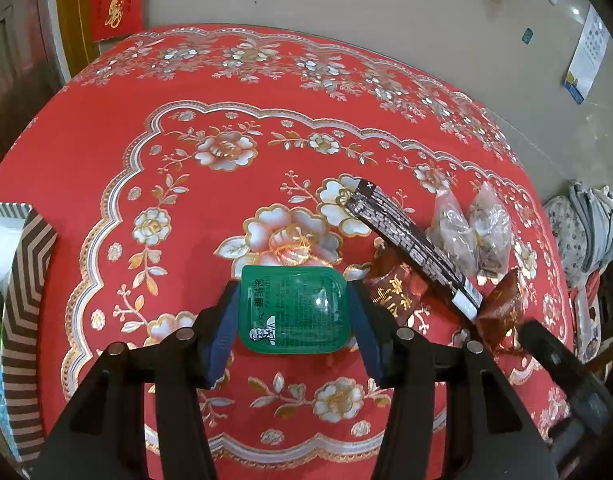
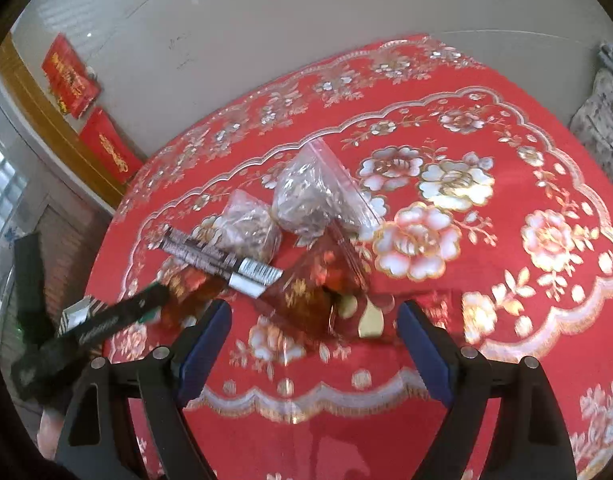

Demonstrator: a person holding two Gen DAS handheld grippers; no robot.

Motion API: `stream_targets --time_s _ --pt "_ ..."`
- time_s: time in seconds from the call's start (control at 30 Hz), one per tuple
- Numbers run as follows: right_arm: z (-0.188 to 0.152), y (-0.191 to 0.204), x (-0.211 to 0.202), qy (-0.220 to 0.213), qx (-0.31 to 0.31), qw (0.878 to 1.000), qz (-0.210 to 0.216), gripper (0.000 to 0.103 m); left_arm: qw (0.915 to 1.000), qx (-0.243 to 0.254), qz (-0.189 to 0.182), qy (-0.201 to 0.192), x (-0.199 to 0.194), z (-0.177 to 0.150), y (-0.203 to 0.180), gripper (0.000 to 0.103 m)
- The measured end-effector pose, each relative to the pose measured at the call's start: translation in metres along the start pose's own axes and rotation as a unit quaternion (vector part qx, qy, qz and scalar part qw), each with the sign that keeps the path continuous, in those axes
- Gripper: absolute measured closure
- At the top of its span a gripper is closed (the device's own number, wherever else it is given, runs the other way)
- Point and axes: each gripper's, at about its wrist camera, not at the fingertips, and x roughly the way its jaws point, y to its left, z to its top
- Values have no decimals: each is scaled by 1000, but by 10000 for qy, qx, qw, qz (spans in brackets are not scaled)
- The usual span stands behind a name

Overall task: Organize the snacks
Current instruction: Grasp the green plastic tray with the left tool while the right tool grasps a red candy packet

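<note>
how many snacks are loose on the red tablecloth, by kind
green sauce cup: 1, between the left gripper pads
dark stick packets: 2
clear bags of dried bits: 2
amber wrapped sweets: 2
total: 7
The striped box at the table's edge is not counted.

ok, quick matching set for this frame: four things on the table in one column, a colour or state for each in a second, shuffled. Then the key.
Things:
1. sauce cup
2. stick pack
3. clear bags
4. right gripper

States:
A. transparent, dried bits inside, lying beside each other
B. green lid, between the left gripper's jaws
C. jaws wide apart, nothing gripped
D. long, dark, lying across an amber wrapper

Pairs: 1-B, 2-D, 3-A, 4-C
</note>
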Motion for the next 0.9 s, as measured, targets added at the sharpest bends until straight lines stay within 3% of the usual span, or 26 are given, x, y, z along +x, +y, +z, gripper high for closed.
stream_targets --time_s 0.27,0.3,0.43,0.5,0.63,0.73,0.9 --pt "10 16 26 199 -289 9988 -347 18 10000 -34 -79 -15 -12 -8 11 51" --pt "11 18 29 221 -336 9985 -371 21 10000 -30 -78 -25 -14 -10 11 51" --pt "6 36 43 246 -858 9946 -527 56 10000 -4 -3 12 -13 -11 16 51" --pt "5 42 42 185 -1049 9929 -527 60 9999 -75 -45 109 -8 -11 20 51" --pt "1 45 38 157 -1266 9896 -663 56 9998 -64 -99 154 -7 -12 19 51" --pt "1 33 30 167 -905 9948 -435 37 9998 -9 -92 154 -8 -14 18 51" --pt "-4 31 24 120 -919 9946 -478 37 9999 17 -15 151 -8 -15 18 51"
